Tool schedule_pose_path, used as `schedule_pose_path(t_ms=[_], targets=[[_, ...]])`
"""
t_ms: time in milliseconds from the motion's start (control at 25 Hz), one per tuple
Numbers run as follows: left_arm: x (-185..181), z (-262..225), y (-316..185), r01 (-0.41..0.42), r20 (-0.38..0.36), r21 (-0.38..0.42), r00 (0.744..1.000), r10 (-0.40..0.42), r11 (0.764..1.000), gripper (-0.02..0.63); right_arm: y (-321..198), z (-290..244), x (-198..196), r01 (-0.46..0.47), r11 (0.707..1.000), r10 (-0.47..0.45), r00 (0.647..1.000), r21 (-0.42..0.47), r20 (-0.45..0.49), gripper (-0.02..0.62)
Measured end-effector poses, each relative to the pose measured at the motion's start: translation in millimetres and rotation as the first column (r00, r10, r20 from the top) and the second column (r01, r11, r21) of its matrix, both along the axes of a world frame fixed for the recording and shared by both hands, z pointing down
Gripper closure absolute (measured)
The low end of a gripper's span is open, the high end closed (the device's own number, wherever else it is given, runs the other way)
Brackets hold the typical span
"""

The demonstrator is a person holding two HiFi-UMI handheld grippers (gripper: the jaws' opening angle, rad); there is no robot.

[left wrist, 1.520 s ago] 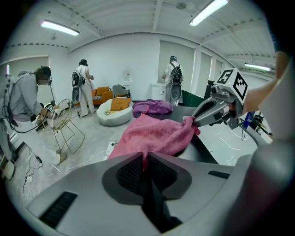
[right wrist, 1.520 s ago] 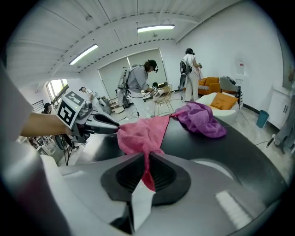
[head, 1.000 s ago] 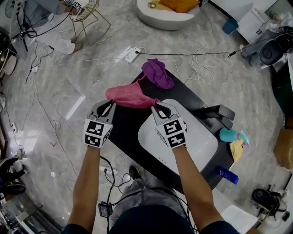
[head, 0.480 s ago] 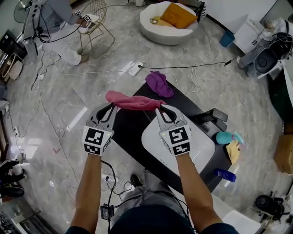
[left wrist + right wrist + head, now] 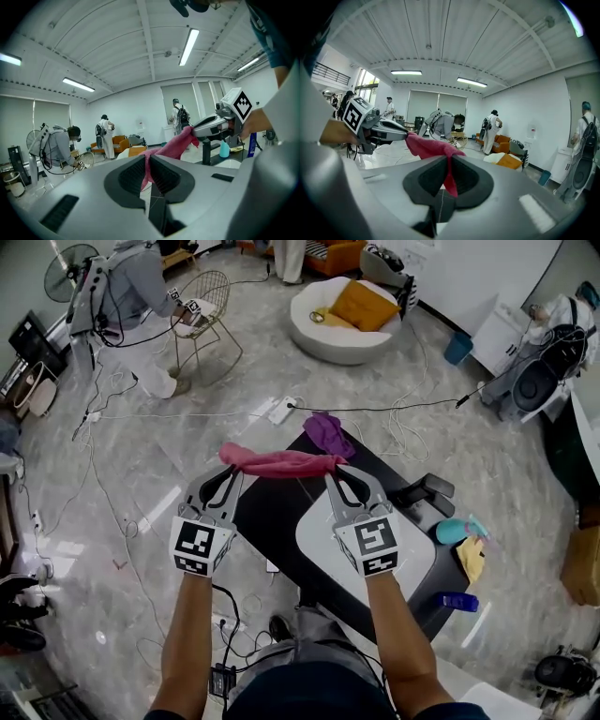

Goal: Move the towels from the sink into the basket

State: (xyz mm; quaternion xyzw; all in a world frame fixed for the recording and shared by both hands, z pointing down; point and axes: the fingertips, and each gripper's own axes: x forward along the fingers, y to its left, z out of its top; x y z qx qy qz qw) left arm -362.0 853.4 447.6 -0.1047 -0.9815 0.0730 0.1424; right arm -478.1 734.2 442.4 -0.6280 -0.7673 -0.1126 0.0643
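A pink towel (image 5: 281, 463) hangs stretched in a band between my two grippers, up in the air over the far edge of the black table (image 5: 267, 517). My left gripper (image 5: 228, 463) is shut on its left end and my right gripper (image 5: 335, 469) on its right end. The left gripper view shows the pink towel (image 5: 171, 145) pinched in the left gripper (image 5: 146, 165), running across to the right gripper (image 5: 213, 126). In the right gripper view the pink towel (image 5: 429, 145) is clamped in the right gripper (image 5: 449, 169). A purple towel (image 5: 328, 433) lies on the table's far corner. The white sink (image 5: 417, 563) sits below my right hand.
A teal spray bottle (image 5: 457, 527), a yellow cloth (image 5: 471, 559) and a blue bottle (image 5: 461, 601) sit at the table's right end, beside a black fixture (image 5: 427, 491). Cables and a power strip (image 5: 281, 411) lie on the floor. A wire chair (image 5: 211, 306) and people stand beyond.
Both grippers have risen together with the pink towel. It has come up off the table and pulled out from a loose bunch into a narrow band.
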Motion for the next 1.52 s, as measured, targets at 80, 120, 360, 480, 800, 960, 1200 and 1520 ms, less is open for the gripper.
schedule_pose_path(t_ms=[80,120,360,480,800,960,1200,1520], targets=[[7,-17,-7,-0.007,0.022,-0.012,1.000,0.008,1.000,0.569,-6,-16,7,-0.003,1.000,0.003,1.000,-0.016,0.016,0.557],[12,-25,-10,-0.009,0.031,-0.019,0.999,0.010,1.000,0.569,-9,-23,11,-0.004,1.000,0.004,1.000,-0.023,0.023,0.557],[37,-61,-31,-0.022,0.073,-0.051,0.997,0.025,0.998,0.569,-31,-56,36,-0.002,0.999,0.005,0.998,-0.047,0.068,0.557],[47,-79,-42,-0.030,0.094,-0.063,0.995,0.036,0.998,0.569,-40,-74,45,-0.003,0.998,0.008,0.997,-0.060,0.083,0.557],[70,-118,-64,-0.035,0.139,-0.084,0.989,0.046,0.996,0.569,-61,-115,67,0.005,0.996,0.006,0.992,-0.091,0.124,0.557],[107,-123,-78,-0.048,0.156,-0.099,0.986,0.063,0.994,0.569,-76,-119,105,0.005,0.995,0.010,0.989,-0.100,0.147,0.557],[143,-140,-94,-0.065,0.170,-0.124,0.982,0.086,0.990,0.569,-94,-139,144,-0.003,0.993,0.024,0.984,-0.115,0.176,0.557],[169,-166,-124,-0.106,0.203,-0.148,0.970,0.135,0.983,0.569,-131,-168,177,-0.038,0.989,0.068,0.975,-0.143,0.210,0.557]])
